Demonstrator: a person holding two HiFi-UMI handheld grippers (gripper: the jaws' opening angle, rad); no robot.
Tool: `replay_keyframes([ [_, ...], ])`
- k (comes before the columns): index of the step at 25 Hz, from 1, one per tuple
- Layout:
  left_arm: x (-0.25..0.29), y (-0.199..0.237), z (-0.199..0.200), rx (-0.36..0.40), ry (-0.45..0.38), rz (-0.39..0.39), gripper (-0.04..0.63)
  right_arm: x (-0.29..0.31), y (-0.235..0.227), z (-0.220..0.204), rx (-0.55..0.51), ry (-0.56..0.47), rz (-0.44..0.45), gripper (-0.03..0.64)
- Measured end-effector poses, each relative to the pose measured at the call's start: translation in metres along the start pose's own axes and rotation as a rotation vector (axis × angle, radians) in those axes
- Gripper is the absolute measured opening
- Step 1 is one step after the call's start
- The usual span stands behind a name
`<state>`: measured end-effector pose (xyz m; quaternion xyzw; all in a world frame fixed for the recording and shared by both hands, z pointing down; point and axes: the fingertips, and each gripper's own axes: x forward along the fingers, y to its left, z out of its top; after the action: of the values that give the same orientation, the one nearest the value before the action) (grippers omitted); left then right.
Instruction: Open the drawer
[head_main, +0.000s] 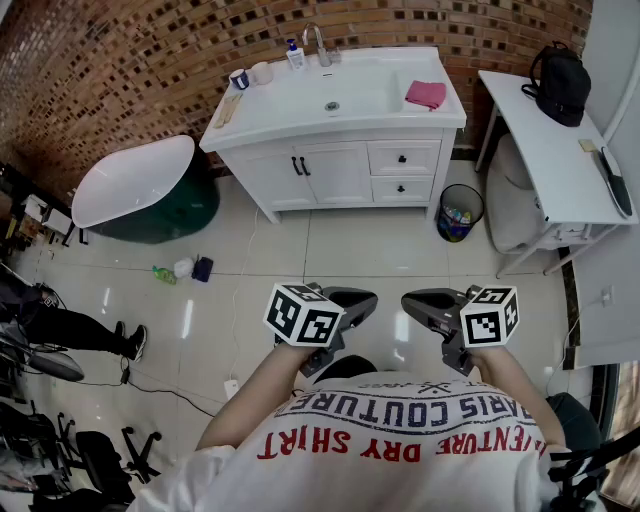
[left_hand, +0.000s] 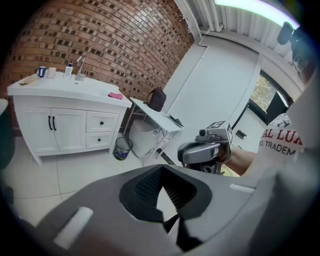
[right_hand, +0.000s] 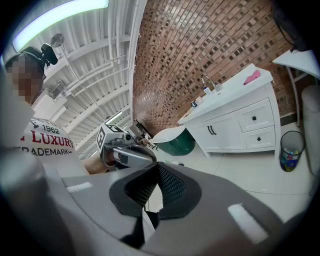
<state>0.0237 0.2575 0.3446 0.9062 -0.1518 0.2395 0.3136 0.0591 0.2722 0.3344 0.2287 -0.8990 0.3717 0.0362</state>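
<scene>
The white vanity (head_main: 335, 172) stands against the brick wall, far ahead across the tiled floor. Its two drawers, upper (head_main: 403, 158) and lower (head_main: 401, 188), sit at its right and both look closed, with small black knobs. The drawers also show in the left gripper view (left_hand: 102, 122) and the right gripper view (right_hand: 255, 119). I hold both grippers close to my chest, tips turned toward each other. My left gripper (head_main: 368, 301) (left_hand: 162, 170) is shut and empty. The right gripper (head_main: 410, 303) (right_hand: 158, 166) is shut too, holding nothing.
A white-and-green bathtub (head_main: 140, 190) stands left of the vanity, with bottles (head_main: 180, 270) on the floor near it. A mesh bin (head_main: 459, 212) sits right of the vanity. A white table (head_main: 555, 140) with a black backpack (head_main: 562, 80) lines the right wall. Bikes and chairs crowd the left edge.
</scene>
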Motion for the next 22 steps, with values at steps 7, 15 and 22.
replay_keyframes([
  [7,0.01,0.021,0.004,-0.01,-0.008,-0.001,-0.012,0.005,-0.025,0.005,0.014,-0.001,-0.014,0.005],
  [15,0.018,0.095,0.041,-0.046,-0.013,-0.029,-0.012,0.04,-0.08,0.054,0.043,-0.007,-0.041,0.005],
  [22,0.024,0.209,0.114,-0.067,0.012,-0.06,-0.012,0.11,-0.157,0.126,0.102,0.0,-0.086,0.005],
])
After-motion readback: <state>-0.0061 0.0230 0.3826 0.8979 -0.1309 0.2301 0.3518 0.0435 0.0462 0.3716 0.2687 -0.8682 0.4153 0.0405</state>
